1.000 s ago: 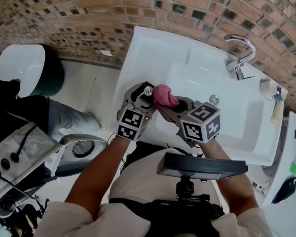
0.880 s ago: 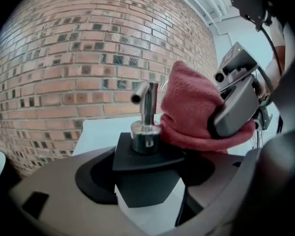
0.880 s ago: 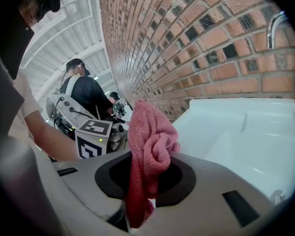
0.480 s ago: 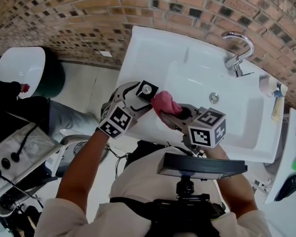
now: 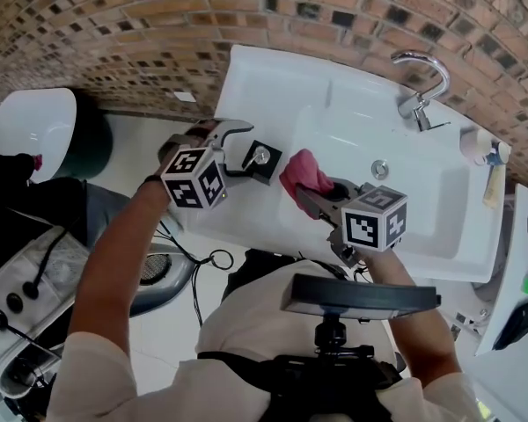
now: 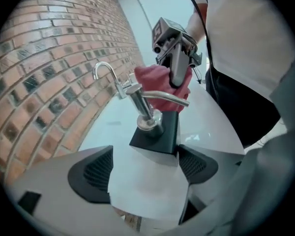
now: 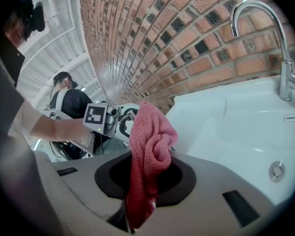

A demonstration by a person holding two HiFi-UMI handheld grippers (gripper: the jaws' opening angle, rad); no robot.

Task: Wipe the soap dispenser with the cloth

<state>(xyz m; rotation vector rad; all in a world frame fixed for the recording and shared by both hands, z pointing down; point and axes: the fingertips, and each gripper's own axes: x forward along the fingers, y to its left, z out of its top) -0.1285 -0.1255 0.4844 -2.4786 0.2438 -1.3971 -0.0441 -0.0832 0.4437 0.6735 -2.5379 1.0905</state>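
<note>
While both tools hang at the white ceramic washbasin (image 5: pixel 273 82), stock reads:
Dispenser: black square-based soap dispenser (image 5: pixel 262 159) with chrome pump and long spout, upright on the washbasin's left ledge.
Left tool: left hand-held gripper (image 5: pixel 244 150) over that same ledge; jaws wide and just been opening; soap dispenser stands at their mouth, pads not pressing it.
Cloth: bunched pink terry cloth (image 5: pixel 304 172), above the washbasin's front rim, towards the bowl.
Right tool: right hand-held gripper (image 5: pixel 321 199), clamped on the cloth.
Tap: curved chrome tap (image 5: pixel 422 86), at the washbasin's back rim.
</note>
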